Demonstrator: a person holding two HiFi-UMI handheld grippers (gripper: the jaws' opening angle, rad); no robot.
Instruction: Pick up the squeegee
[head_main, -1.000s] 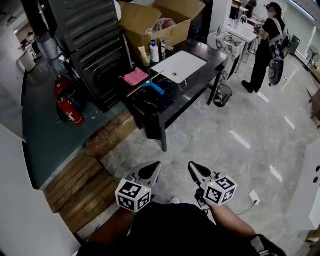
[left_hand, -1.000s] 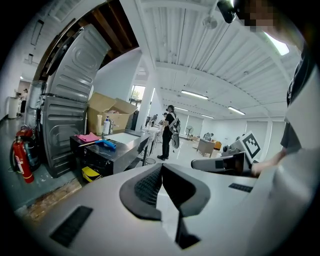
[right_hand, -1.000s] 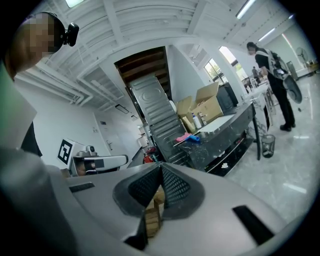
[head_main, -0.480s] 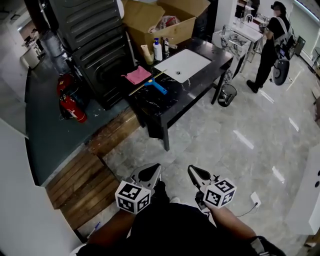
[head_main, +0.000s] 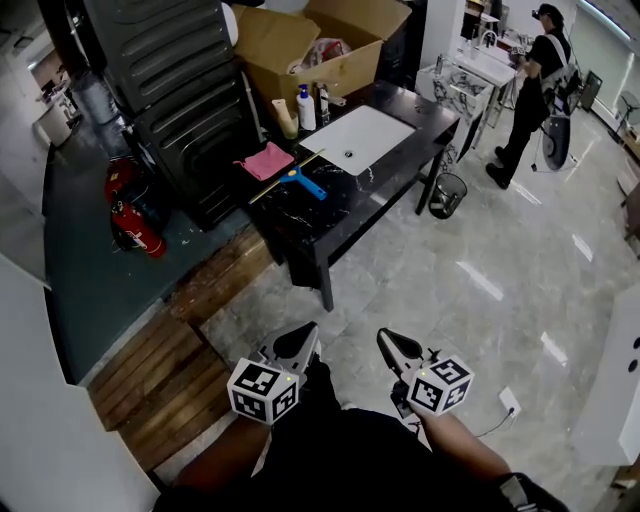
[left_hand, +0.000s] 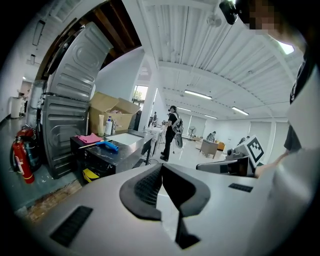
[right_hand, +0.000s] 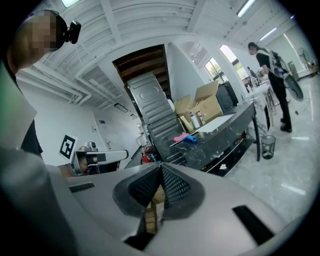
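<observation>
The squeegee (head_main: 296, 175), with a blue handle and a long pale blade, lies on the black marble table (head_main: 330, 215) near its left end, beside a pink cloth (head_main: 265, 160). It also shows far off in the left gripper view as the squeegee (left_hand: 107, 145) and in the right gripper view as the squeegee (right_hand: 188, 138). My left gripper (head_main: 304, 336) and right gripper (head_main: 386, 341) hang side by side over the floor, well short of the table. Both are shut with nothing between their jaws.
A white sink basin (head_main: 358, 134) is set in the tabletop, with bottles (head_main: 303, 106) and an open cardboard box (head_main: 310, 45) behind. A dark metal cabinet (head_main: 175, 90) and red fire extinguishers (head_main: 135, 225) stand left. A person (head_main: 530, 95) and a waste bin (head_main: 445, 192) are to the right.
The view shifted slightly; the table and squeegee sit a touch lower and nearer than a second ago. Both grippers stay shut, side by side, low in the head view.
</observation>
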